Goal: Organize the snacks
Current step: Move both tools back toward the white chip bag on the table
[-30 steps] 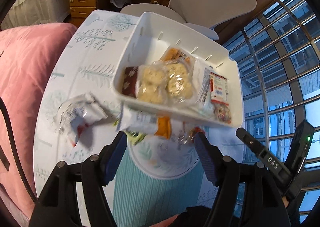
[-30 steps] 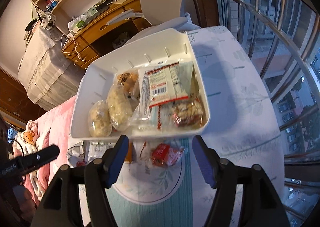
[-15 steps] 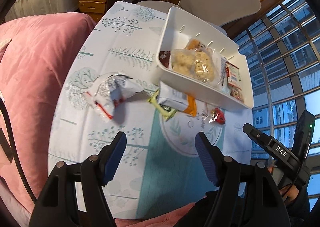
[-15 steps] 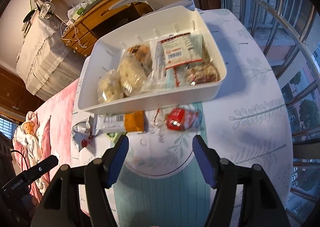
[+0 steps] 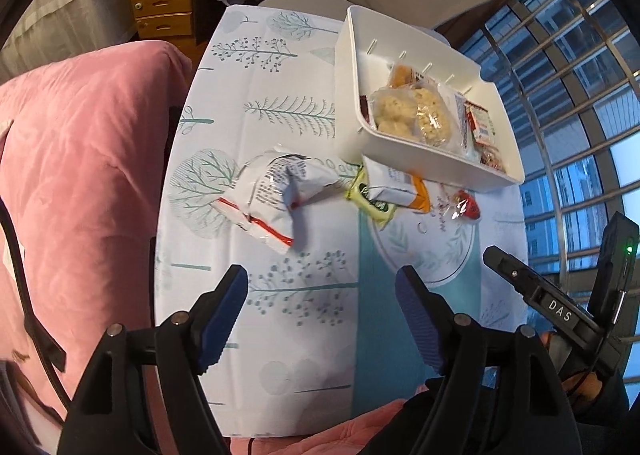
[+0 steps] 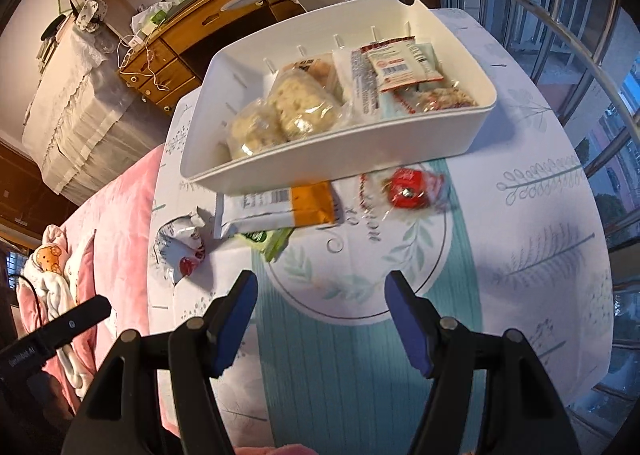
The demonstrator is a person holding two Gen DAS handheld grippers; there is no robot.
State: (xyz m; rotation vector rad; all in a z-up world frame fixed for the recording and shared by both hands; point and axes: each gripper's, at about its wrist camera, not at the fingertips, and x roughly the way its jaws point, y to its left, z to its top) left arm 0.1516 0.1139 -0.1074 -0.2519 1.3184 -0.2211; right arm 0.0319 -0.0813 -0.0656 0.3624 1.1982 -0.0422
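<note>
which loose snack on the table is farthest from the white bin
The crumpled white packet with red trim: it lies off to the left, while the other three loose packets sit against the bin.

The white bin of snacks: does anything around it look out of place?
Yes. The white bin sits partly on an orange-and-white packet. A crumpled white bag, a green packet and a red candy lie outside it.

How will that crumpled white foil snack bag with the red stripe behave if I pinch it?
The crumpled white foil snack bag looks floppy: its creased skin would probably fold between the fingers. It seems light and partly collapsed, so it may slide on the smooth tablecloth if pushed. The glossy film could slip.
</note>
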